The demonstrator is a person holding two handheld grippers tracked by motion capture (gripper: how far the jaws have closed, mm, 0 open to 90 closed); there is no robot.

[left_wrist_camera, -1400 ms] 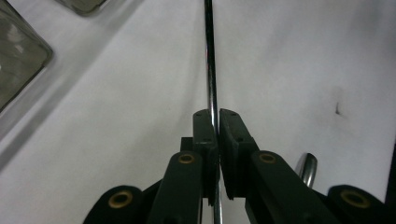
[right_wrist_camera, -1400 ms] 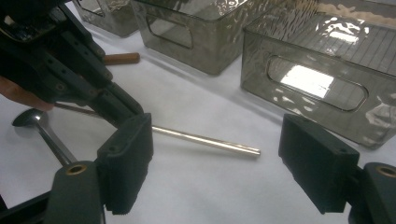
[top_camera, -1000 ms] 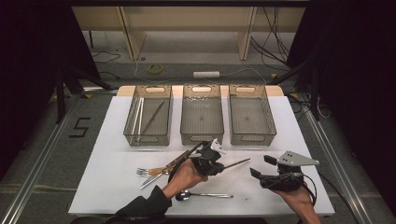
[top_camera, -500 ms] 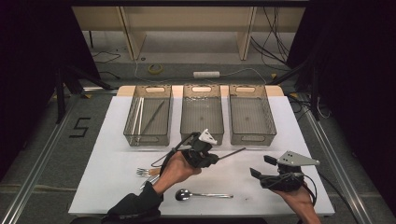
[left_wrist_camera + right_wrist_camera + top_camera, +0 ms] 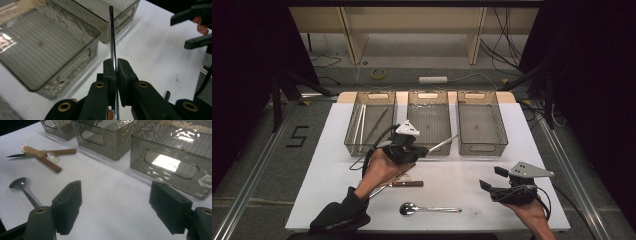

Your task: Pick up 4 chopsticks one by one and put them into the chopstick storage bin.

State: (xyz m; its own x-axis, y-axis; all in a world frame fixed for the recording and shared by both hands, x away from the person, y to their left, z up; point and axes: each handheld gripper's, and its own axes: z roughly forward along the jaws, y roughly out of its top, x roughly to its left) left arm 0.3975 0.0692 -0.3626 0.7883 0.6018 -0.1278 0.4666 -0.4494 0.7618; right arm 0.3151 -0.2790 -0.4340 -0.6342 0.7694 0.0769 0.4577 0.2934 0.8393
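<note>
Left gripper carries a metal utensil toward the trays

The left gripper (image 5: pixel 416 151) is clamped on the thin metal utensil (image 5: pixel 443 144), whose long axis points to about 2 o'clock, over the front edge of the middle tray (image 5: pixel 428 121). The right gripper (image 5: pixel 493 178), jaws wide and holding nothing, rests at 4 o'clock, farther from the trays; the spoon (image 5: pixel 428 208) lies on the table (image 5: pixel 319 165).

Claw (image 5: pixel 116 68) tight on metal utensil handle (image 5: pixel 111 35)
</note>
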